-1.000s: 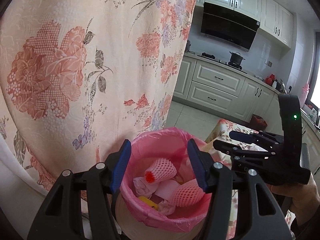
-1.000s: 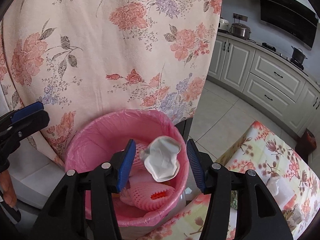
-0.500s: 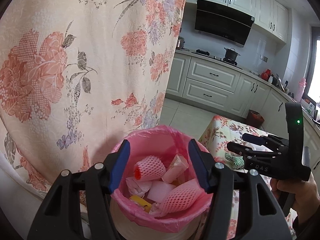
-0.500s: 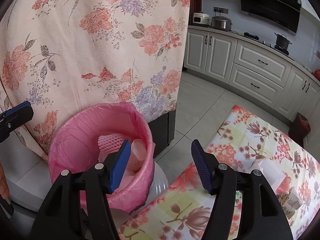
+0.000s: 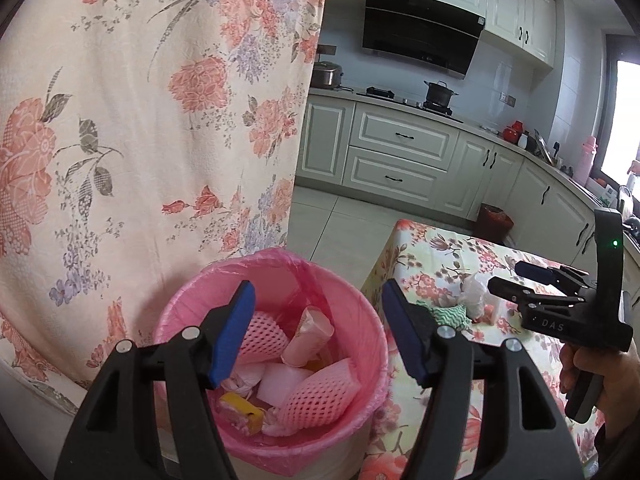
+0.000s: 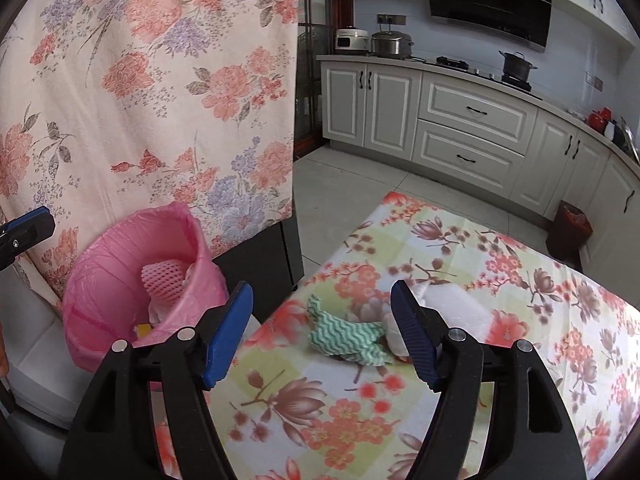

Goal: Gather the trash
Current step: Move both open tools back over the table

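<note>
A bin lined with a pink bag point(image 5: 352, 320) point(image 6: 100, 264) stands beside the floral table point(image 6: 500, 264). It holds pink foam nets point(image 5: 320, 396), a pink wrapper point(image 5: 308, 336), white tissue and a yellow scrap. My left gripper point(image 5: 316, 332) is open and empty just above the bin. My right gripper point(image 6: 322, 336) is open and empty over the table's left end, above a green-and-white zigzag cloth point(image 6: 344, 336). A crumpled white bag or tissue point(image 6: 452, 304) lies just right of the cloth. The right gripper also shows in the left wrist view point(image 5: 516, 276).
A floral curtain point(image 5: 140, 120) hangs behind the bin. White kitchen cabinets point(image 6: 460, 128) and a tiled floor point(image 6: 352, 192) lie beyond. A small red bin point(image 6: 570, 232) stands by the cabinets. A dark cabinet side point(image 6: 260, 256) sits between bin and table.
My right gripper let the white wrapper drop into the bin, opened, and swung right from the bin to above the table. The left gripper stayed over the bin.
</note>
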Tool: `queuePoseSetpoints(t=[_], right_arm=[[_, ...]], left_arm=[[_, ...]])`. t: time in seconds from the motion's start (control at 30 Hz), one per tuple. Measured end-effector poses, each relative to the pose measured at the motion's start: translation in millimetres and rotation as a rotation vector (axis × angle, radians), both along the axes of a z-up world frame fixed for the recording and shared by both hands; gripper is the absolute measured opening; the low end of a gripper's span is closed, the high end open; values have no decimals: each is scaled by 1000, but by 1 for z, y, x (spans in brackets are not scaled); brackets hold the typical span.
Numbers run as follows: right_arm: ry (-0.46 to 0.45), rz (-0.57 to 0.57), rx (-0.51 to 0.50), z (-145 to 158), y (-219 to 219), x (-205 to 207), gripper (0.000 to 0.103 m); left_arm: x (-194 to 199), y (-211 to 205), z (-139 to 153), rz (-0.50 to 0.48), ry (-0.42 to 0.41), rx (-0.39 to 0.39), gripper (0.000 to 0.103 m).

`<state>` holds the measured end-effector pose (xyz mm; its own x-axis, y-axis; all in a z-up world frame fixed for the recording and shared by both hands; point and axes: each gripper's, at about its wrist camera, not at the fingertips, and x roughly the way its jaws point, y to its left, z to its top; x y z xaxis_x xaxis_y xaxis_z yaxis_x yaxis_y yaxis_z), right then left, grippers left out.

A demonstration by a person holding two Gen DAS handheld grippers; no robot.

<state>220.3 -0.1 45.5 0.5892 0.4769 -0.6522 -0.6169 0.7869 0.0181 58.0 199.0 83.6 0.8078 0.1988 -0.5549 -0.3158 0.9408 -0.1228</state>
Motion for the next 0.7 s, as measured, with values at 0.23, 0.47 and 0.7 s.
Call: queuePoseSetpoints(t=[0.23,0.47,0.7], right_arm=[[-8,-78,-2,1,-45,22,68],[-16,-129,-18,-5,-78,39,70],[-16,-181,-37,-16,-110,55,74]], left_arm=[[21,-21,-2,-35,8,6,66],[49,-42,-8,-79,24,6,66],[80,-63,-18,-124,48,7,66]])
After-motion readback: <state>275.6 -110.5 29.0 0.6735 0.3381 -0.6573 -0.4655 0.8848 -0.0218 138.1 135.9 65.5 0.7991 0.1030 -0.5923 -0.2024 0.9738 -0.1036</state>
